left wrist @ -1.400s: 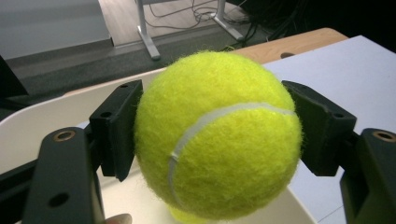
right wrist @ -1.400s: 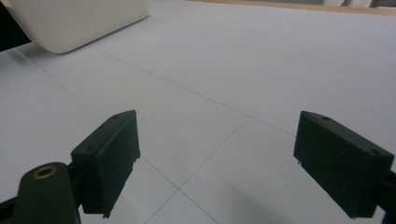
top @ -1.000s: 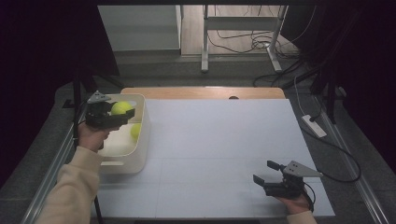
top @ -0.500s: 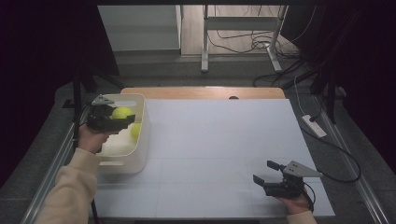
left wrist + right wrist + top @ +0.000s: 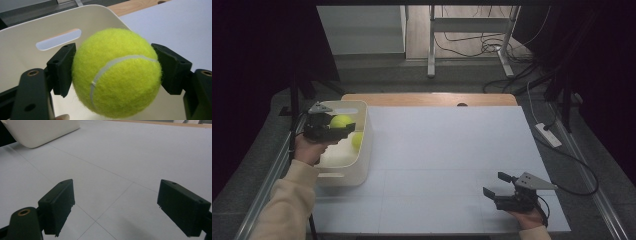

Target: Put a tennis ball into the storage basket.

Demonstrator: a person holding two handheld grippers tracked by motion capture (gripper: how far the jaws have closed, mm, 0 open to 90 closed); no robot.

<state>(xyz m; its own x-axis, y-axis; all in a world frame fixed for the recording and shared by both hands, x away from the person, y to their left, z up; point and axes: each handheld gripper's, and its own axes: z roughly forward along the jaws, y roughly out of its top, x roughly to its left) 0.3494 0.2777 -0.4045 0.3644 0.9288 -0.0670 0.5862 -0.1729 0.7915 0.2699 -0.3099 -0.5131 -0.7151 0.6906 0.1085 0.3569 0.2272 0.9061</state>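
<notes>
A yellow-green tennis ball (image 5: pixel 116 72) sits between the pads of my left gripper (image 5: pixel 113 72), held above a cream plastic bin (image 5: pixel 364 150) at the table's left. The jaws have just been opening, and the ball still hangs in the gap, its sides close against both pads. From above, the left gripper (image 5: pixel 343 125) reaches over the bin with the ball (image 5: pixel 341 120) in it. A second tennis ball (image 5: pixel 357 140) lies inside the bin. My right gripper (image 5: pixel 494 184) rests low at the table's front right, open with nothing between its jaws (image 5: pixel 116 205).
A white sheet (image 5: pixel 437 165) covers the table, with a wooden strip (image 5: pixel 427 99) along its far edge. The bin's corner (image 5: pixel 42 132) shows far off in the right gripper view. Cables and a metal stand (image 5: pixel 432 40) lie on the floor beyond.
The left gripper's jaws stand wider around the ball than before. Both hands have kept their places, and the right gripper looks the same.
</notes>
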